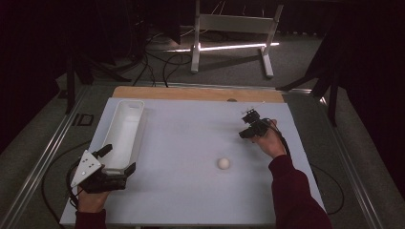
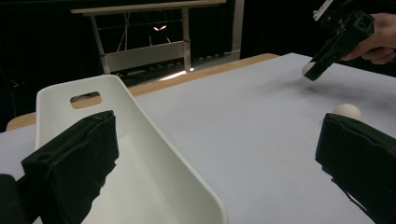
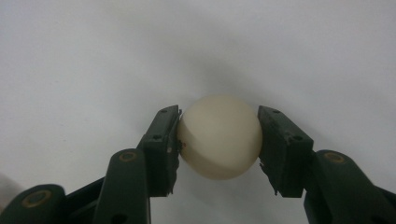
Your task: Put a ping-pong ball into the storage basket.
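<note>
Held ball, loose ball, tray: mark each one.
held ball (image 3: 219, 136), right gripper view, middle of its front.
loose ball (image 1: 223, 163), high view, its top.
tray (image 1: 125, 130), high view, bare floor.

We wear dark red long sleeves (image 1: 293, 191) on both arms. Our left gripper (image 1: 117, 164) is black, topped with a grey three-cornered plate (image 1: 86, 167) dotted with small marks, and a black cable (image 1: 47, 183) loops from it. Our right gripper (image 3: 218, 140) has dark green-black jaws with brass-coloured round fasteners (image 3: 127, 155) and small screws, and a thin black cable (image 1: 285, 143) trails off.
</note>
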`<action>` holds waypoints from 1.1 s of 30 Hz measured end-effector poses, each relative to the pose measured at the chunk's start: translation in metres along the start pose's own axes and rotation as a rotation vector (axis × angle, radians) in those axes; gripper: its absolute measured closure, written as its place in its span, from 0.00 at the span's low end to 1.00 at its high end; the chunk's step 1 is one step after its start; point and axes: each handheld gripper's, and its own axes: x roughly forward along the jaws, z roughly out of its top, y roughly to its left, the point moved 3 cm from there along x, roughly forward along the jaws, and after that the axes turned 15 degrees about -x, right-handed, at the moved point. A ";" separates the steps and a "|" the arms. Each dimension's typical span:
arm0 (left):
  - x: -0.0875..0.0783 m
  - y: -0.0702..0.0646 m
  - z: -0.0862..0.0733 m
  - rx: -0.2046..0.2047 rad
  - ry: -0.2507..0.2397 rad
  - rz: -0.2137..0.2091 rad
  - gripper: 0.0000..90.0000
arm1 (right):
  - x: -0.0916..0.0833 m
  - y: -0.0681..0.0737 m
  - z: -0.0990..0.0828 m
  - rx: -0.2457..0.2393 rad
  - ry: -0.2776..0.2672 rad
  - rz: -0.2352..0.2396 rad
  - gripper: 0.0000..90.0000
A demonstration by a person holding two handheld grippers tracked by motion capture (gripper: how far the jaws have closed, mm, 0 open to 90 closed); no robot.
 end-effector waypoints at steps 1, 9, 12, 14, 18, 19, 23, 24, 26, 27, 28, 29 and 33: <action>0.000 0.000 0.000 0.000 0.000 0.000 0.00 | -0.001 0.000 0.000 -0.002 -0.002 0.001 0.56; 0.000 0.000 0.000 0.002 0.002 0.001 0.00 | -0.005 0.001 0.001 -0.003 -0.016 0.005 0.56; 0.000 0.000 0.000 0.004 0.003 0.000 0.00 | -0.008 0.002 0.001 -0.003 -0.022 0.005 0.56; 0.000 0.000 0.000 0.004 0.001 0.000 0.00 | -0.010 0.003 0.002 -0.005 -0.029 0.010 0.56; 0.000 0.000 0.000 0.004 0.000 -0.001 0.00 | -0.013 0.005 0.003 -0.009 -0.033 0.007 0.56; 0.000 0.000 0.000 0.004 0.000 -0.001 0.00 | -0.013 0.005 0.003 -0.010 -0.037 0.007 0.56; 0.000 0.000 0.000 0.004 0.001 -0.002 0.00 | -0.017 0.007 0.005 -0.018 -0.042 0.006 0.56; 0.000 0.000 0.000 0.004 0.001 -0.002 0.00 | -0.017 0.007 0.005 -0.018 -0.042 0.006 0.56; 0.001 -0.001 0.000 0.005 0.001 -0.003 0.00 | -0.021 0.009 0.007 -0.026 -0.047 0.003 0.56; 0.001 -0.001 0.000 0.005 0.001 -0.003 0.00 | -0.021 0.009 0.007 -0.026 -0.047 0.003 0.56; 0.000 -0.001 0.000 0.005 0.002 -0.004 0.00 | -0.023 0.010 0.009 -0.035 -0.053 0.004 0.56; 0.001 -0.001 0.000 0.005 0.001 -0.004 0.00 | -0.024 0.011 0.010 -0.036 -0.059 0.004 0.56; 0.000 -0.001 0.000 0.005 0.002 -0.004 0.00 | -0.028 0.013 0.012 -0.040 -0.068 0.012 0.56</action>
